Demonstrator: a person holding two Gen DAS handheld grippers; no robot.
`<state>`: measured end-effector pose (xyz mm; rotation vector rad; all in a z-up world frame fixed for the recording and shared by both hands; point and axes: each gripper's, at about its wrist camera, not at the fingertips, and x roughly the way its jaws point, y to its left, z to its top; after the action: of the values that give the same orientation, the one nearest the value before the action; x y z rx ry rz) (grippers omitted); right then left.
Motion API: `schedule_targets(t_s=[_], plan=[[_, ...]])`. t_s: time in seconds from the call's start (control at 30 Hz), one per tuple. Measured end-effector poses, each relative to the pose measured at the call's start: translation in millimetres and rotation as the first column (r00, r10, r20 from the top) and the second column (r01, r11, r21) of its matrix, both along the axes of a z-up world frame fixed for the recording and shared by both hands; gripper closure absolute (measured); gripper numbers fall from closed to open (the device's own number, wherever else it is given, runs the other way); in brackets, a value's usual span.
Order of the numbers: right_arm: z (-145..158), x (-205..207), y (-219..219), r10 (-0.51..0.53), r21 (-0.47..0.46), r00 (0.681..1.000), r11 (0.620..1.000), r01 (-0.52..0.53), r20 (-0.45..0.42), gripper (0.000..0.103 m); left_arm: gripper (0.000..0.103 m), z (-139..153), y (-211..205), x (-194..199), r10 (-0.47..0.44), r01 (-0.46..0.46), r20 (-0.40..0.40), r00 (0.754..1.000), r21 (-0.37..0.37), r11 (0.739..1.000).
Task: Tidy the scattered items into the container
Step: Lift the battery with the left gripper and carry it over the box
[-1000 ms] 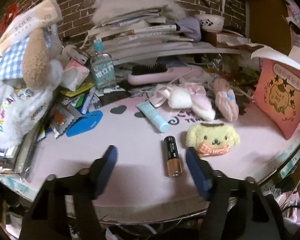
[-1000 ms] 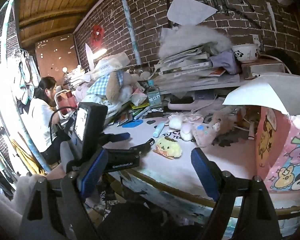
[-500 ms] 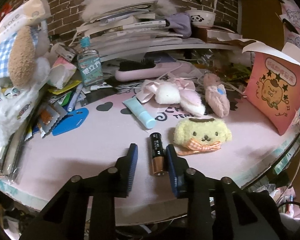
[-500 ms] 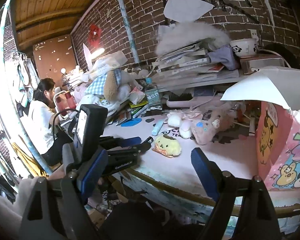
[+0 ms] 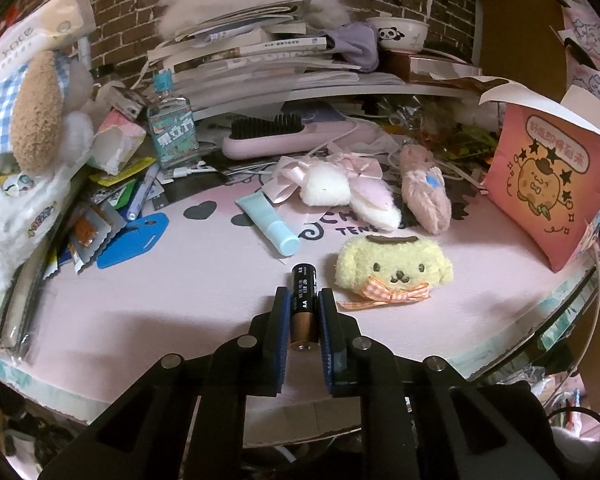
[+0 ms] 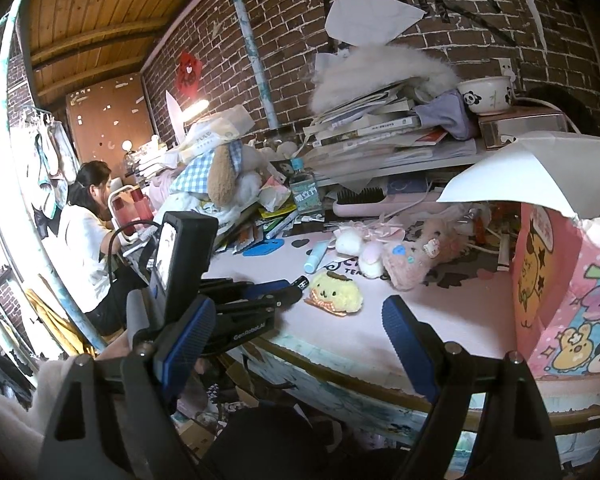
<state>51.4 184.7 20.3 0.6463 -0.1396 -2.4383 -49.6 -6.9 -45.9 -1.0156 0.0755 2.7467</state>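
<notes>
My left gripper [image 5: 304,300] is shut on a black-and-copper AA battery [image 5: 303,290] that lies on the pink table mat [image 5: 160,300]; the battery's black tip sticks out past the fingers. Just right of it sits a yellow dog plush [image 5: 393,266] with an orange checked bow. A light blue tube [image 5: 268,224], a white-and-pink bunny plush [image 5: 339,190] and a pink plush [image 5: 425,196] lie farther back. A pink cartoon paper bag [image 5: 547,188] stands at the right edge. My right gripper [image 6: 296,332] is open, off the table's front edge; from there I see the left gripper [image 6: 284,294] on the battery.
A stack of books [image 5: 260,52] with a panda bowl [image 5: 403,34], a pink hairbrush [image 5: 296,136], a clear bottle [image 5: 172,132], a big plush [image 5: 28,120] and snack packets [image 5: 92,228] crowd the back and left. A person [image 6: 88,236] sits at another desk far left.
My left gripper moved forward and right over the battery and closed from wide open until its fingers clamp the battery. The right gripper stayed open, shifting only slightly.
</notes>
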Motion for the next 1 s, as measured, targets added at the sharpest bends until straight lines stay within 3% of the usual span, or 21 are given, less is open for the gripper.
schedule_targets(t_s=[0.43,1.0], plan=[[-1.5,-5.0,-1.3,0.005,0.011,1.0,1.0,-0.005,0.004,0.019,0.095,20.9,-6.6,-2.8,0.025,-0.025,-0.036,0.999,0.009,1.0],[-18.9,-25.7,-1.0,-0.02,0.021,0.998,1.0,0.019,0.06,0.019,0.095,114.5,34.4,-10.4,-0.086,0.076,-0.204,0.975,-0.057,0.995]])
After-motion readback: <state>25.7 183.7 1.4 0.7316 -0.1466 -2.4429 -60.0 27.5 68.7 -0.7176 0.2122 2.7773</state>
